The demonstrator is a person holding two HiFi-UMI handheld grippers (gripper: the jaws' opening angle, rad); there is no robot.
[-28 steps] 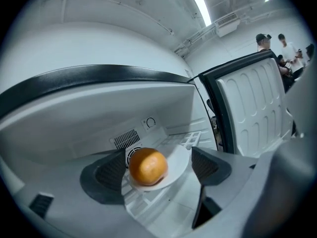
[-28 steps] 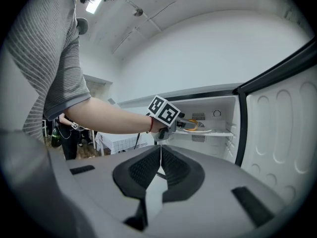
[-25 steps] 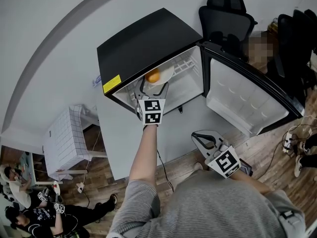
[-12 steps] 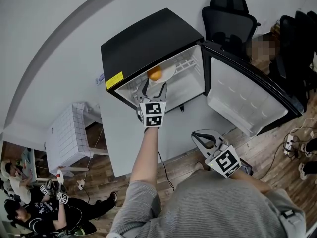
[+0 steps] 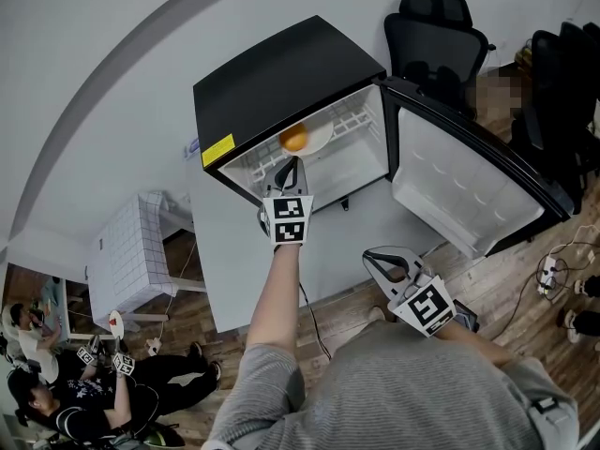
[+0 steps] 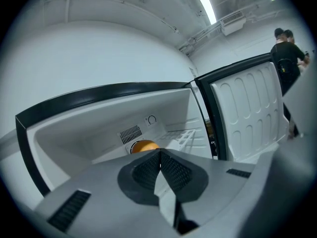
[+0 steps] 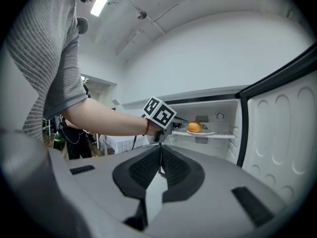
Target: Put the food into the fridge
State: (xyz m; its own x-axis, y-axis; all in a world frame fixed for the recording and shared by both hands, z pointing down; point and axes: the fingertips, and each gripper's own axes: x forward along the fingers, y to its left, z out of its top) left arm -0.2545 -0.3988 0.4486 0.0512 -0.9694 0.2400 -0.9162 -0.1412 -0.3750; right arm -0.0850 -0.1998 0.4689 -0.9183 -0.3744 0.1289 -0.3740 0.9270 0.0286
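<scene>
An orange [image 5: 293, 140] lies on a white plate [image 5: 317, 137] on the wire shelf inside the open black fridge [image 5: 281, 73]. My left gripper [image 5: 291, 162] sits at the fridge opening just in front of the plate. Its jaws have just been closing and now stand shut with nothing between them. In the left gripper view the orange [image 6: 143, 145] shows right behind the shut pads [image 6: 148, 170]. My right gripper [image 5: 371, 255] hangs low in front of the fridge, shut and empty. It looks at the orange [image 7: 194, 127] and the left gripper [image 7: 163, 117].
The fridge door [image 5: 464, 190] stands wide open to the right, its white inner shelves bare. Black office chairs [image 5: 427, 36] stand behind it. A white tiled table [image 5: 122, 261] is at the left, with people [image 5: 56, 401] sitting on the wooden floor.
The left jaws went from wide open at the plate's edge to shut, and the gripper drew back slightly from the plate. The right gripper stayed still.
</scene>
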